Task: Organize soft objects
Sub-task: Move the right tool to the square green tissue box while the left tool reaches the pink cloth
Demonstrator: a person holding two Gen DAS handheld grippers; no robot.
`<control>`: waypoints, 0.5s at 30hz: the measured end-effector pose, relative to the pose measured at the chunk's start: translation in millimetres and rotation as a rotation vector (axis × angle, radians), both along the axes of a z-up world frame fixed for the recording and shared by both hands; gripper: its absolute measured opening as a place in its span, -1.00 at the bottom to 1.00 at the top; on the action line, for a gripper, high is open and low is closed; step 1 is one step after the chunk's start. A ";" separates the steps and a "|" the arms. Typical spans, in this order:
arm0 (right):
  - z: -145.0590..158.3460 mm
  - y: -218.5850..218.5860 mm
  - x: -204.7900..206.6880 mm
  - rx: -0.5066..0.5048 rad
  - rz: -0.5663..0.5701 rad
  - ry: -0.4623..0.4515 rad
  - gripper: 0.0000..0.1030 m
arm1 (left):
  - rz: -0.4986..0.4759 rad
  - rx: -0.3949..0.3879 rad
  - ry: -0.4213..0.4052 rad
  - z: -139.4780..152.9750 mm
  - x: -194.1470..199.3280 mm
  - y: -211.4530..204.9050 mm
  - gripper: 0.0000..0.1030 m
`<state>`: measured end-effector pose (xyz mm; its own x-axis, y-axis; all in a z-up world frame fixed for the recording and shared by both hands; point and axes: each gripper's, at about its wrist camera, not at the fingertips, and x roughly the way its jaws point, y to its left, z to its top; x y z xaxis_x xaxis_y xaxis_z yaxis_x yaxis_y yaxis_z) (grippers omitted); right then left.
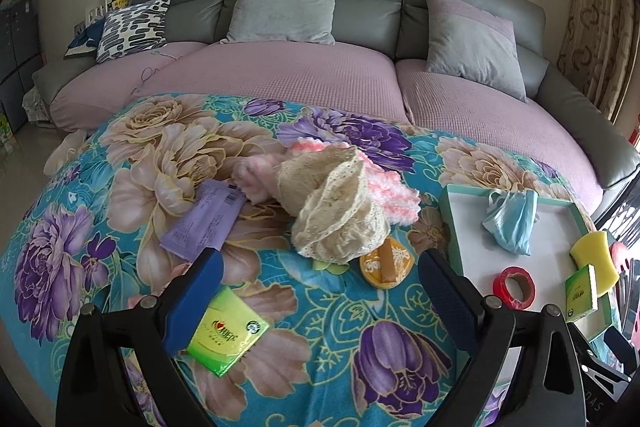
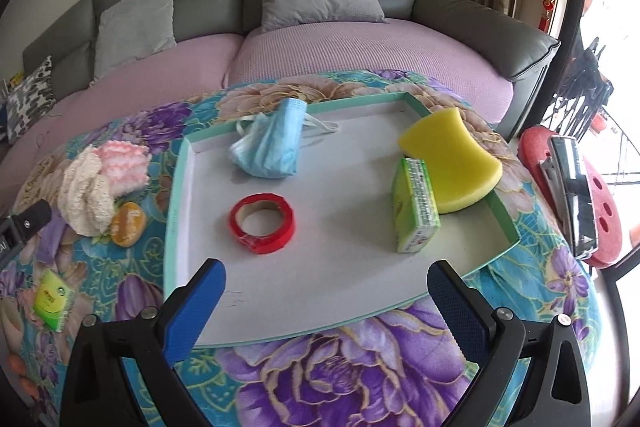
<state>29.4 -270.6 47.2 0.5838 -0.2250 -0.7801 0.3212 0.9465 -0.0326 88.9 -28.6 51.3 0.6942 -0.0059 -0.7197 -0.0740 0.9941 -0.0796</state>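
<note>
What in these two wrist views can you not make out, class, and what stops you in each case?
- Pink knitted piece: left wrist view, mostly covered by the cream lace cloth.
- Orange item: left wrist view, print too small, top under the lace.
- Yellow sponge: right wrist view, lower corner hidden behind the green tissue pack.
- Purple packet: text too small.

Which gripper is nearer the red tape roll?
Right. The right gripper hangs open just in front of the red tape roll in the tray. The left gripper, also open, hangs over the blanket, left of the tray.
</note>
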 end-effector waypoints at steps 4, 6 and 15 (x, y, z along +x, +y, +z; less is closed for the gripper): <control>2.0 10.5 -1.8 0.014 0.001 -0.010 0.99 | 0.026 -0.001 -0.002 2.7 -5.9 16.2 0.90; 3.3 16.8 -1.5 0.001 0.007 -0.011 0.99 | 0.043 -0.004 -0.004 4.5 -8.8 26.2 0.90; 10.9 55.0 3.0 -0.039 0.097 -0.033 0.99 | 0.186 -0.073 0.000 4.9 -19.7 99.5 0.90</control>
